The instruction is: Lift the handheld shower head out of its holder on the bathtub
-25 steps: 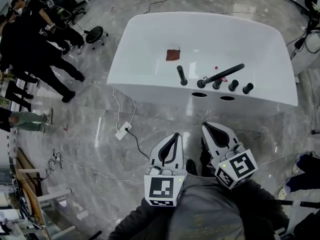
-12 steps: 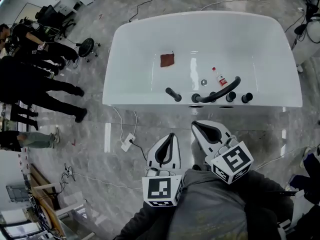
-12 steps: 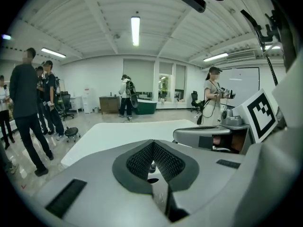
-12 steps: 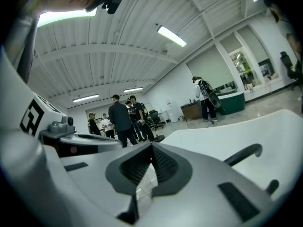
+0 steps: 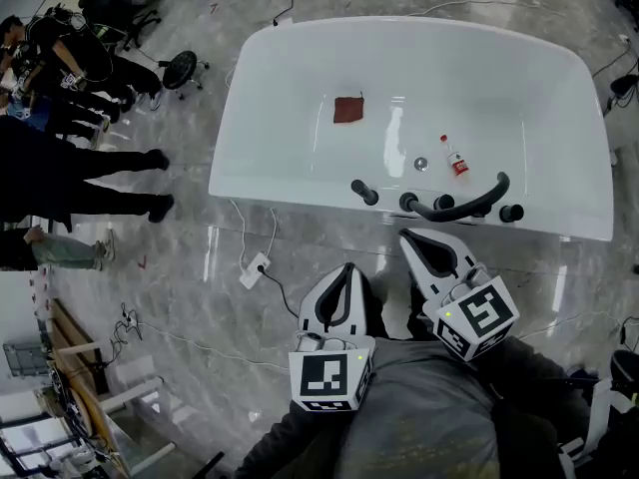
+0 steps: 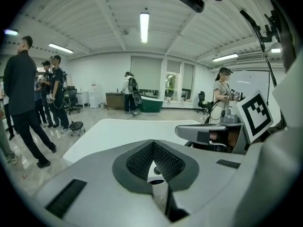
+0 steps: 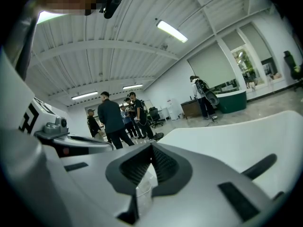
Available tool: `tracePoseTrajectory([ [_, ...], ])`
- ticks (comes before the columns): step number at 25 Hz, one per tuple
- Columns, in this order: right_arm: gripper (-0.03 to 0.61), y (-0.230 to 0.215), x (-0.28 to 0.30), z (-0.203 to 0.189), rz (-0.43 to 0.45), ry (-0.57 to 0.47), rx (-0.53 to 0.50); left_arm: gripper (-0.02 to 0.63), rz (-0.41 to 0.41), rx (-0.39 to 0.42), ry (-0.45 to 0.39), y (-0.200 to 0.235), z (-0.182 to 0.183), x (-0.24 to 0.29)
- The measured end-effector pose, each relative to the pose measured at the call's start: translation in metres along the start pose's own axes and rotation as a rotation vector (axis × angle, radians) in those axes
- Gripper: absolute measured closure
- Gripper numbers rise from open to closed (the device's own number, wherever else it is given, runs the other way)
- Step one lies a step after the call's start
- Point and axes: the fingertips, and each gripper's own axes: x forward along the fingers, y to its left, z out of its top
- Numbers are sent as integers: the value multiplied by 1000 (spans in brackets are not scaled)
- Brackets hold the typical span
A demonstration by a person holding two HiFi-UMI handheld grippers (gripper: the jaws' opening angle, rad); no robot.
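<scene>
This looks like the approach step: the handheld shower head [image 5: 364, 192] stands untouched in place on the near rim of the bathtub [image 5: 300, 118]. The left tongs [image 5: 344, 271] and right tongs [image 5: 412, 239] are both closed and empty, just short of the tub. Next, one pair must open and reach for the shower head's handle.

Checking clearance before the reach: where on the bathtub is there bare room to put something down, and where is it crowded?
Bare: the near rim left of the black fittings, and the tub floor left of the brown cloth and right of the small bottle. Crowded: the near rim's right half, where the fittings stand in a row.
</scene>
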Motion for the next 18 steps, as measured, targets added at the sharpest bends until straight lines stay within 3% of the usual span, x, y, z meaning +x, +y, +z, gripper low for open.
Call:
tracePoseTrajectory([
  [3, 575, -3, 22, -12, -27, 23, -5, 611, -22, -26, 8, 21, -11, 15],
  [8, 575, 3, 51, 1, -86, 39, -33, 611, -72, -25, -24, 58, 8, 28],
  [18, 575, 13, 114, -1, -193, 62, -45, 611, -148, -44, -18, 132, 11, 55],
])
